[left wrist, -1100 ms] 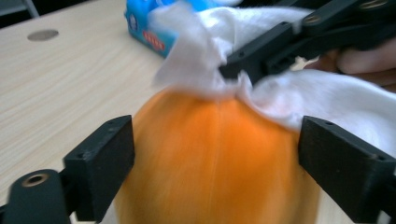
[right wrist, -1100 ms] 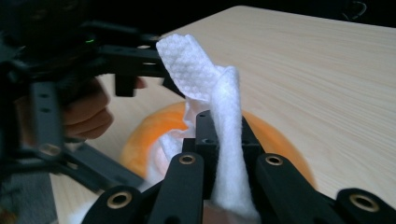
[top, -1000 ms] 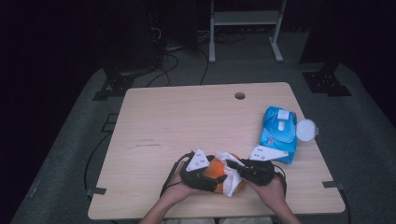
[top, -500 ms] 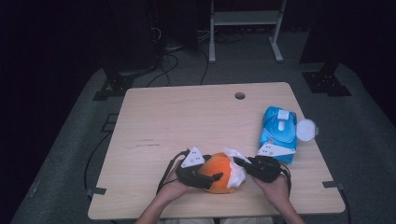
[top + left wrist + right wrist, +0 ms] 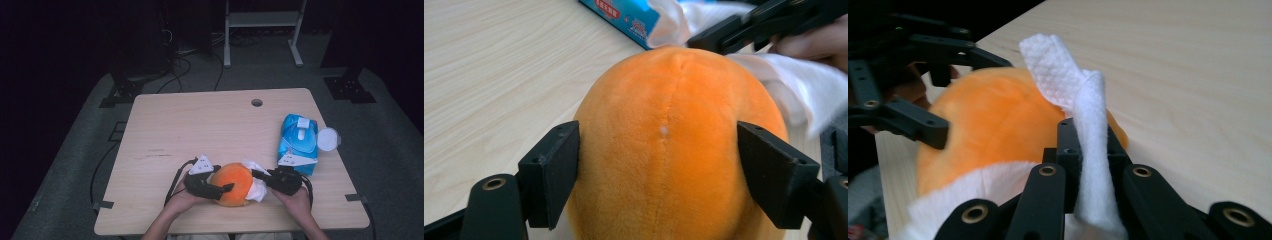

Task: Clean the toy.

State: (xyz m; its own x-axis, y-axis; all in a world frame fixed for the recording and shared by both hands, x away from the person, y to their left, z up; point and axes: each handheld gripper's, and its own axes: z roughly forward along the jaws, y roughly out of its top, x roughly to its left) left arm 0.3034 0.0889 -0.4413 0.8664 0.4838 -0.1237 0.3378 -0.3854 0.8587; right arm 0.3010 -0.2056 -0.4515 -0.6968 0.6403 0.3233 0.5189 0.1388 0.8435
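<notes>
Now turned further onto the table's (image 5: 175, 125) near edge since a second ago: orange plush ball (image 5: 232, 183) clamped by left gripper (image 5: 224, 189), white wipe (image 5: 1091, 150) pinched shut in right gripper (image 5: 256, 174), pressed against ball, probably mid-wipe.

A lab or studio — dark surround, floor cables (image 5: 176, 60), lone table (image 5: 200, 125).

Round orange plush ball (image 5: 232, 183) on table's near edge, white wipe (image 5: 257, 186) against it.

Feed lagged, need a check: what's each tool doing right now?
Left tool: closed on the orange plush ball, jaws pressing both sides.
Right tool: closed on the white wipe, against the ball.
</notes>
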